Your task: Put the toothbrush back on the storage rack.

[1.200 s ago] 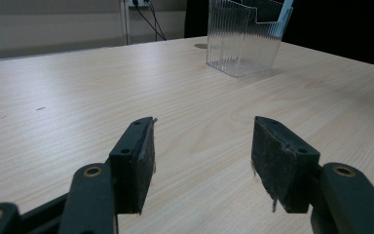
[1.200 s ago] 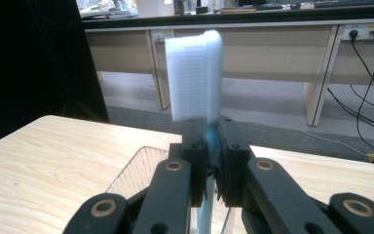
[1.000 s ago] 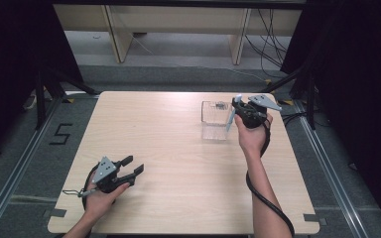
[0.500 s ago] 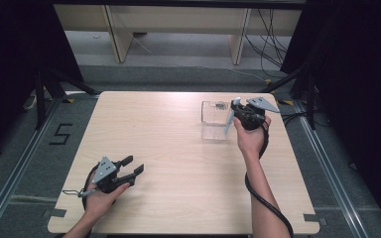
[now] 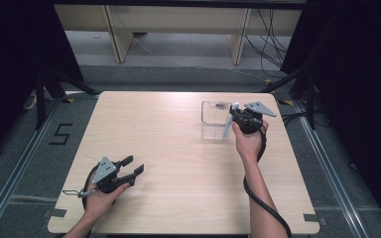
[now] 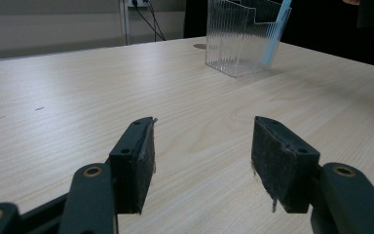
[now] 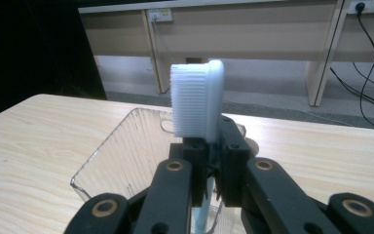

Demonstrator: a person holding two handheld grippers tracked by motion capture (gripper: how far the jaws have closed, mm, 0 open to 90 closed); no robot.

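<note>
Right now the right claw [image 7: 213,183] is clamping a pale blue toothbrush [image 7: 197,100], bristle head standing up above its jaws in the right gripper view. Just behind and below it a clear ribbed container [image 5: 215,120] is sitting right of centre in the high view, its near wall standing between the claw and the open tabletop [image 5: 178,148]. Well apart, at lower left of the high view, the left claw [image 5: 132,166] is resting with jaws wide and nothing between them.

Pale-blue toothbrush [image 7: 197,100] upright, handle inside clear ribbed holder [image 5: 213,120]
</note>
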